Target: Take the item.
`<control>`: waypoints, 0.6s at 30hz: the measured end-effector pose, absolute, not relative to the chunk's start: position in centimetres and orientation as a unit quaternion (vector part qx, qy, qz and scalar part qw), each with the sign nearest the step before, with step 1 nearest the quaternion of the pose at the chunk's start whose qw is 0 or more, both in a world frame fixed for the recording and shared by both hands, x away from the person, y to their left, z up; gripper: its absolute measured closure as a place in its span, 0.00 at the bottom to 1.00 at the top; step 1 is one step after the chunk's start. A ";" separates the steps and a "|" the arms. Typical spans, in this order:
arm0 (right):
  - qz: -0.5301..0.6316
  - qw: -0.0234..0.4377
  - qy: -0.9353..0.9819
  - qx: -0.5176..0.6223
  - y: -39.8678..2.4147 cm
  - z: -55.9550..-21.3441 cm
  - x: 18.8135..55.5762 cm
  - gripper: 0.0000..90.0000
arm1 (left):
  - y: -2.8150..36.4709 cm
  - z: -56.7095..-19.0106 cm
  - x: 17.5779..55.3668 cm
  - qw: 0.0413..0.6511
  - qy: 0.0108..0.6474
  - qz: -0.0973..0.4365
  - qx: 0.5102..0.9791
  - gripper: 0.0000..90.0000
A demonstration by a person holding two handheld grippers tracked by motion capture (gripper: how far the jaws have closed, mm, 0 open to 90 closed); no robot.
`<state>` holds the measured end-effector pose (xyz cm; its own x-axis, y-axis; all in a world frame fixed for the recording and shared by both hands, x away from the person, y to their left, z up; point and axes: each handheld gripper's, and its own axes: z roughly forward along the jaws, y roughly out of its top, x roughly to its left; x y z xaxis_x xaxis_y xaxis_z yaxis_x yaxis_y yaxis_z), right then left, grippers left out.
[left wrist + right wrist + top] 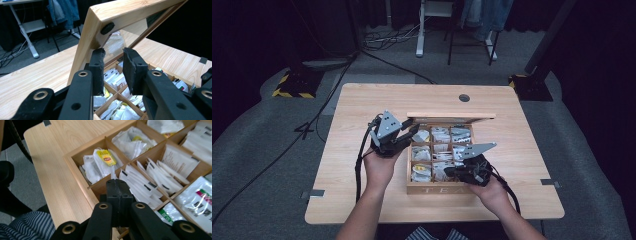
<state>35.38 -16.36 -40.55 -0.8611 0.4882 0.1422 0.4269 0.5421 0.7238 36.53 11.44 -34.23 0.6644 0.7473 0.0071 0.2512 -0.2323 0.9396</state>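
High view: our left gripper (410, 131), jaws parted, nothing held, sits beside the raised wooden lid (451, 116); our right gripper (451, 172), jaws together, hovers over paper sachets (441, 148) in the gridded tea box (438, 188).

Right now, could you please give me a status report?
Left tool open by raised lid. Right tool shut over front bags. Box open, nothing blocking.

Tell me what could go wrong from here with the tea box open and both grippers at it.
1. The lid leans tilted over the tea box, and the left gripper has its jaws apart beside the lid's edge, not clamped on it. The lid could drop onto the right gripper working in the box.
2. The right gripper is shut right at the packed sachets. A thin pinch might slip, or drag neighbours out.
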 end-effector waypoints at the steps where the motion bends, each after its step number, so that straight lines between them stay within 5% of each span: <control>1: 0.405 0.041 0.875 0.261 -16.5 -40.4 35.3 1.00 | 11.4 -34.2 36.5 0.522 0.333 0.238 0.748 0.78; 18: 0.462 0.064 0.847 0.257 -17.4 -38.1 34.3 1.00 | 11.5 -34.2 36.5 0.522 0.333 0.236 0.749 0.78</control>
<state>34.33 -17.38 -38.12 -0.8597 0.4943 0.1286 0.3758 0.4416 0.8147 36.52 11.46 -34.23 0.6662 0.7457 0.0064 0.2526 -0.2337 0.9389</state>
